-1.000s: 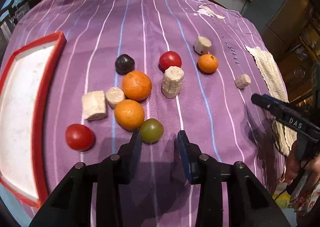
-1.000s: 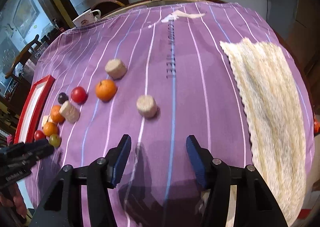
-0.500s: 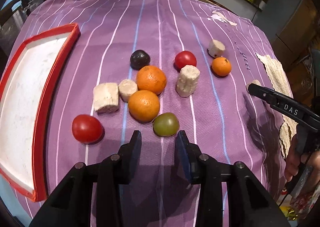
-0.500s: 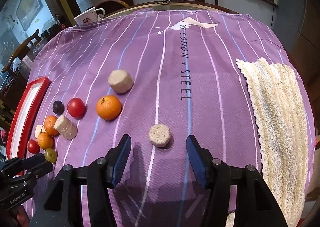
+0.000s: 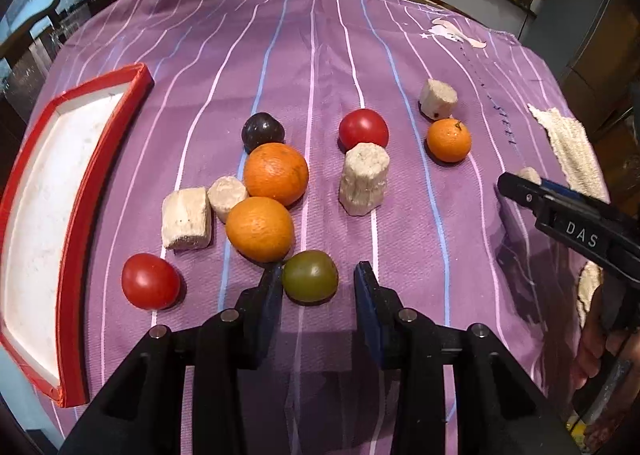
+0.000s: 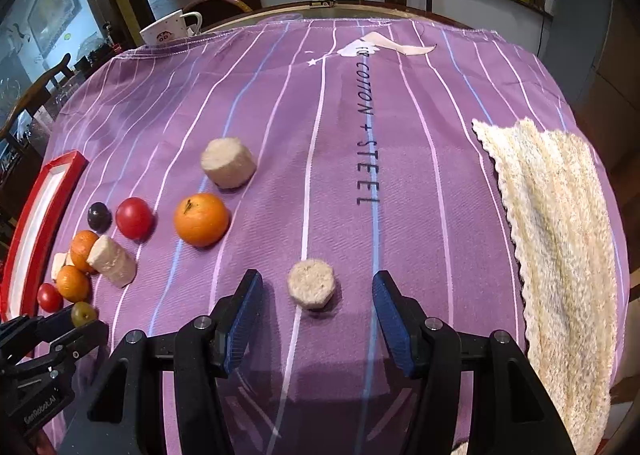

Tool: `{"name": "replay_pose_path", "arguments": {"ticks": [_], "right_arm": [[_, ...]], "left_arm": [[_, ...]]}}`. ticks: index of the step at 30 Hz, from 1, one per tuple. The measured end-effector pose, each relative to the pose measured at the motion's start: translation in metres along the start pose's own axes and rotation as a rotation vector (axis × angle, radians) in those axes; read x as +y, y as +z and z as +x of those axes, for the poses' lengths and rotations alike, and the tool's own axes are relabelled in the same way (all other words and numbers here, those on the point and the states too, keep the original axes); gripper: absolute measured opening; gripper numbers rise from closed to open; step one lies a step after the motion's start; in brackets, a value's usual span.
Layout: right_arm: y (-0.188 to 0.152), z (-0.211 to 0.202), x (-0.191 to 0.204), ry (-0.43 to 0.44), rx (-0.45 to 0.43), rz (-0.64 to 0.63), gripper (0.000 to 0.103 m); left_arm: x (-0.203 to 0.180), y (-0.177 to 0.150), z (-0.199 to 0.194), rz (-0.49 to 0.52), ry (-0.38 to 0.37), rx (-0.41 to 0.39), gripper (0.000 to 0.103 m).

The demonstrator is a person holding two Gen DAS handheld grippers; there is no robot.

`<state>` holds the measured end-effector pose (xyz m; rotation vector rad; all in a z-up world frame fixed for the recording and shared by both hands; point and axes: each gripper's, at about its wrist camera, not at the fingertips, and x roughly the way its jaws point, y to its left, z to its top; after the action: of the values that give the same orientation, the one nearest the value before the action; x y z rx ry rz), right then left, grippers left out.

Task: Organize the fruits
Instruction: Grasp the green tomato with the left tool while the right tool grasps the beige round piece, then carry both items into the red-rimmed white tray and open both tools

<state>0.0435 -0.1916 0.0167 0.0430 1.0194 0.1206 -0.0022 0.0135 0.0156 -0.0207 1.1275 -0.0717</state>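
Observation:
My left gripper point(image 5: 318, 281) is open, its fingers on either side of a green fruit point(image 5: 310, 275) on the purple striped cloth. Beyond it lie two oranges point(image 5: 260, 229) point(image 5: 276, 173), a red tomato point(image 5: 150, 281), a dark plum point(image 5: 263, 131), another tomato point(image 5: 363, 129), a small orange point(image 5: 449, 139) and several pale cut chunks point(image 5: 187, 219). My right gripper point(image 6: 316, 295) is open around a small pale round chunk point(image 6: 312, 283). The red-rimmed white tray point(image 5: 72, 191) lies at the left.
A cream knitted mat point(image 6: 560, 239) lies along the right edge of the table. A white mug point(image 6: 170, 29) stands at the far edge. A tall pale chunk point(image 5: 364, 179) stands upright mid-cloth. Chairs and a counter stand behind the table.
Both grippers moved forward and down. The green fruit now sits between my left fingers, and the small pale chunk sits between my right fingers. Nothing on the cloth has shifted.

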Motion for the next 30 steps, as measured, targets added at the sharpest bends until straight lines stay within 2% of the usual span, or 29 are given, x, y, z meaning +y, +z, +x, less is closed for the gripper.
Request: {"name": "replay_pose_path", "arguments": {"ticks": [3,6,8,10,22,27,30], "right_arm": [[0.002,0.001,0.003,-0.013,-0.003,-0.012,0.056],[0.002,0.002,0.005,-0.021,-0.005,-0.024,0.042],[0.003,0.002,0.005,-0.024,-0.007,-0.031,0.03],[0.003,0.001,0.005,-0.011,-0.005,-0.028,0.026],[-0.01,-0.024,0.011,0.055,-0.018,0.0,0.025],[-0.013,-0.041,0.028,0.091,-0.041,-0.004,0.025],[-0.012,-0.05,0.047,0.108,-0.057,-0.031,0.025]], "left_arm": [[-0.007,0.0,0.001,0.022,0.039,-0.003,0.037],[-0.007,0.0,0.001,0.028,0.048,-0.003,0.034],[-0.008,0.001,0.0,0.032,0.044,-0.005,0.027],[-0.008,0.0,-0.001,0.038,0.04,-0.007,0.025],[0.005,-0.001,-0.017,0.01,0.019,-0.018,0.025],[0.034,0.001,-0.037,-0.042,-0.028,-0.057,0.025],[0.064,0.003,-0.051,-0.097,-0.049,-0.086,0.025]]}}
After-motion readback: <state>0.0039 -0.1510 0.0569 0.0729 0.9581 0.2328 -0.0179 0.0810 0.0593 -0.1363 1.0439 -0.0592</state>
